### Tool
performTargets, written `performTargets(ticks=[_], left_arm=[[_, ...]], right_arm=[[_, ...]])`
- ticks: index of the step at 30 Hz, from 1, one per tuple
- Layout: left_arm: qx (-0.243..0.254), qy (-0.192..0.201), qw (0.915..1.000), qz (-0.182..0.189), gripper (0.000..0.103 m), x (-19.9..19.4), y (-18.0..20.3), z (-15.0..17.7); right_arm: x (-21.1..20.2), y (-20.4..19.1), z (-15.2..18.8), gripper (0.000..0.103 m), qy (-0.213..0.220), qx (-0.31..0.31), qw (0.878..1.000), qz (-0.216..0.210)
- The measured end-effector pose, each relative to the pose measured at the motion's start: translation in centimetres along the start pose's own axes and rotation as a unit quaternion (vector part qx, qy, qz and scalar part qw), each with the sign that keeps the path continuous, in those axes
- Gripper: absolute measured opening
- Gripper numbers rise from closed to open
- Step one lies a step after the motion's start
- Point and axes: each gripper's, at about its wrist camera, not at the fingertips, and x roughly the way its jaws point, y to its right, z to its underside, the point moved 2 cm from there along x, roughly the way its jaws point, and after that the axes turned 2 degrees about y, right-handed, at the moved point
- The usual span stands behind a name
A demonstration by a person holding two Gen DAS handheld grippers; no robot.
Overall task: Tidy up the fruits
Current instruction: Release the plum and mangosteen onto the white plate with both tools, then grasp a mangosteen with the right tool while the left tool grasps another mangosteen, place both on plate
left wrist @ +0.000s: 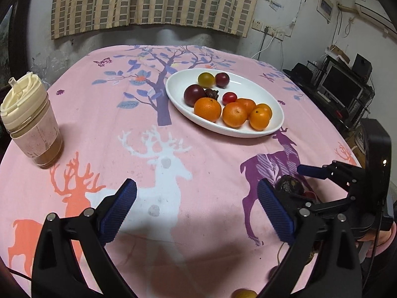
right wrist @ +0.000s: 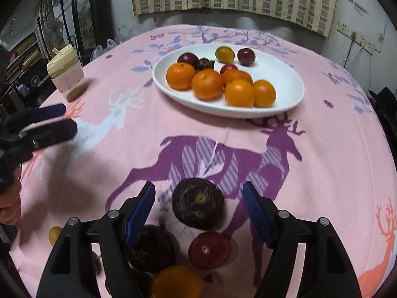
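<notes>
surface: round table w/ pink tablecloth [right wrist: 322, 149], deer + tree print.
room: striped curtain [left wrist: 153, 2] on far wall, wall sockets far right, monitor [left wrist: 341, 87] on rack at right, tumbler [left wrist: 32, 121] w/ cream lid far left on table.
plate: white oval plate [right wrist: 285, 94] on far half of table, holds 5 oranges [right wrist: 207, 84] at its near side, dark + red + yellowish small fruits behind them.
right gripper [right wrist: 198, 213]: spread wide, low over near edge. Dark purple fruit [right wrist: 198, 207] sits on cloth between the pads, touching neither.
near fruits: red fruit [right wrist: 209, 250] just nearer than the purple one, another dark fruit [right wrist: 151, 248] behind left finger, an orange one [right wrist: 177, 283] at bottom edge, small yellow fruit [right wrist: 55, 234] near left.
left gripper [left wrist: 197, 213]: spread wide, nothing between pads, over white deer, left of right gripper.
view diff: right wrist shows full near fruit cluster; left wrist sees only part of the purple one beside the right gripper. Left wrist shows monitor; right wrist shows fan + shelves at far left.
</notes>
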Motion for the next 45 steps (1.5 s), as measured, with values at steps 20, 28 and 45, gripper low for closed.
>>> performTargets(ticks=[20,28,45], left_arm=[[0.033,-0.039,0.9960,0.073,0.091,0.5,2.2,0.7],[0.226,-0.124,0.9514,0.168,0.050,2.5,8.3,3.2],[0.269,-0.169,0.9312,0.179,0.057,4.7,12.2,3.9]], right_arm=[[-1.5,2.4,-0.5,0.044,0.033,0.060,0.997,-0.020],[-2.9,4.6,-0.7,0.044,0.055,0.095,0.994,-0.020],[-3.4,4.6,-0.7,0.044,0.058,0.095,0.994,-0.023]])
